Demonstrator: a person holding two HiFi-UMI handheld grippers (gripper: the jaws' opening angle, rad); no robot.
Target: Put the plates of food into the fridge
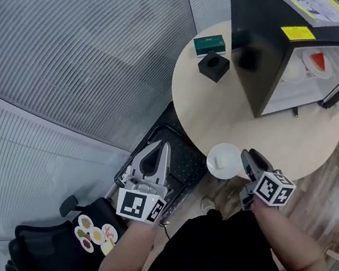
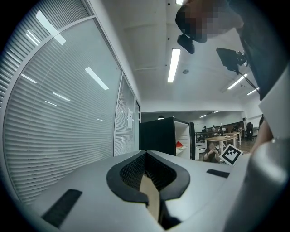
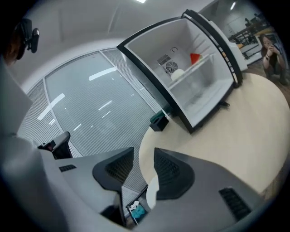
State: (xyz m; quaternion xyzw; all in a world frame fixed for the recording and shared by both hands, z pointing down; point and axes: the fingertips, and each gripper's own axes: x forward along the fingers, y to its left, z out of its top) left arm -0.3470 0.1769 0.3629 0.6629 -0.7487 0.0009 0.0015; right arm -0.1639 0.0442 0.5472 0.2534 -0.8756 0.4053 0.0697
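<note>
**Right gripper [image 1: 248,156] open beside white plate [image 1: 223,160] at table edge**

Marker cubes and forearms sit closest, at 6 o'clock in head view. Jaws of the right gripper stand apart with a clear gap; table and floor show through it in right gripper view. On the left gripper [image 2: 145,153] the jaw tips are together. A tan strip sits in the slit behind the tips, can't tell what it is.

The plate is round, white and shallow with a raised rim, and has 1 small dark mark near its 8 o'clock edge. It sits at the 6 o'clock rim of the round beige table [image 1: 225,109]. It lies at 9 o'clock of the right gripper, edge against the jaw tip in head view; contact or mere overlap, can't tell. The left gripper is well apart at the plate's 8 o'clock, off the table, over a black tray [image 1: 188,157] on the floor.

The black fridge [image 1: 261,50] stands at 1 o'clock of the plate, door open. On its shelf is 1 white plate with a red wedge [image 1: 319,61]. A pale round item [image 1: 294,70] sits just beside the wedge at 8 o'clock, too washed out to identify.

Right gripper view shows only a white sliver [image 3: 152,194] low in the gap against 1 jaw; can't tell if it's the plate rim. The fridge top is cut off in head view.
</note>
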